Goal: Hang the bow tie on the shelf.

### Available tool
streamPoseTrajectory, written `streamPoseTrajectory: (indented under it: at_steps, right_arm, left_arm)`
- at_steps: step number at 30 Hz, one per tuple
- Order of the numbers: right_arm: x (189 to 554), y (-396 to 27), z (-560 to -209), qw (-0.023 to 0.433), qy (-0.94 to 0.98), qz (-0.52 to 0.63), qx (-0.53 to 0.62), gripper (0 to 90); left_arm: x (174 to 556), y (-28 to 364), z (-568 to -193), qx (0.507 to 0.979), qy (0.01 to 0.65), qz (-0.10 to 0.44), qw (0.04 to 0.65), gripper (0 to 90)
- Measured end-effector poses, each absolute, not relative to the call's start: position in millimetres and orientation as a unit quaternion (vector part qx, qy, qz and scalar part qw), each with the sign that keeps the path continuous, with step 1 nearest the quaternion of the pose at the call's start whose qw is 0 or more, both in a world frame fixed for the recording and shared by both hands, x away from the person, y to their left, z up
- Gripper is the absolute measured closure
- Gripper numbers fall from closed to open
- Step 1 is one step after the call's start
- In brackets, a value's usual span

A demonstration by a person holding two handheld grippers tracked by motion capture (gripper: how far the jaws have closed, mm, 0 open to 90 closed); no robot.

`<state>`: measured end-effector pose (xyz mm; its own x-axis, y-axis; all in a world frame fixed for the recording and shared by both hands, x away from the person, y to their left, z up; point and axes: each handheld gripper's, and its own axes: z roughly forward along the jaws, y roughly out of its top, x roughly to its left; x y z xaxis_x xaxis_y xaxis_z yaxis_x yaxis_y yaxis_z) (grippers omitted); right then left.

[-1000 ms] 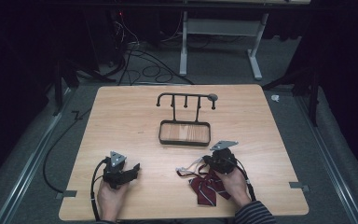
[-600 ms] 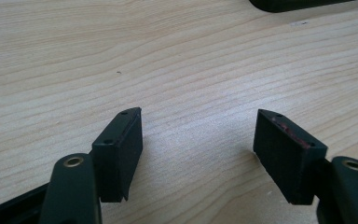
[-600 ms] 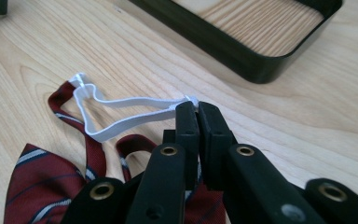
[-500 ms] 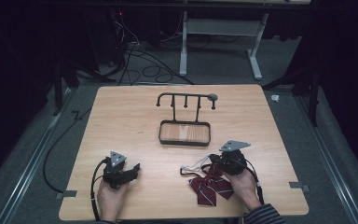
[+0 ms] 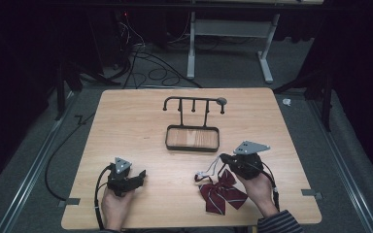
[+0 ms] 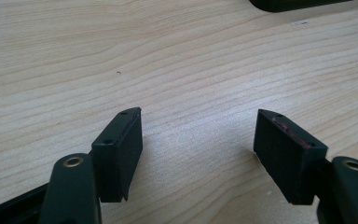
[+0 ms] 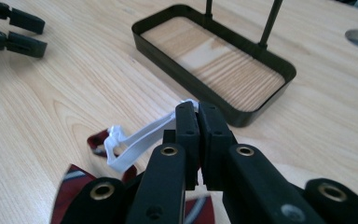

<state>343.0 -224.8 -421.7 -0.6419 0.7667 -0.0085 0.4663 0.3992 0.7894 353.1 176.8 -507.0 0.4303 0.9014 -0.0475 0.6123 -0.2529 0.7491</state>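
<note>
A dark red striped bow tie (image 5: 222, 194) lies near the table's front right, and its white elastic strap (image 5: 209, 171) runs up from it. My right gripper (image 5: 223, 159) is shut on the far end of that strap (image 7: 140, 140), a little above the wood. In the right gripper view the jaws (image 7: 198, 114) meet with the strap pinched at their tips, and the bow tie (image 7: 70, 186) sits below at the left. My left gripper (image 5: 141, 175) rests low at the front left. Its jaws (image 6: 198, 140) stand open over bare wood.
A black wire stand with a hook bar (image 5: 194, 99) rises from a shallow black tray (image 5: 167, 138) with a wooden floor at the table's middle. That tray (image 7: 186, 80) lies just beyond my right jaws. Cables trail off the table's left edge.
My right gripper has risen and drifted slightly right, drawing the white strap up with it. The bow tie shifted a little on the table. The left gripper has not moved.
</note>
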Motion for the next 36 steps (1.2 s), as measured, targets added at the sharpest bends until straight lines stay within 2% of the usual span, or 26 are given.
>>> streamPoseTrajectory:
  at_steps: [9,36]
  right_arm:
    - [340,-226,-399,0.215,0.81,0.408,0.363,89.1]
    - [346,-222,-347,0.254,0.802,0.428,0.332,89.1]
  left_arm:
    - [353,177,-507,0.765,0.494,0.201,0.36,33.2]
    - [353,177,-507,0.764,0.496,0.2,0.362,33.2]
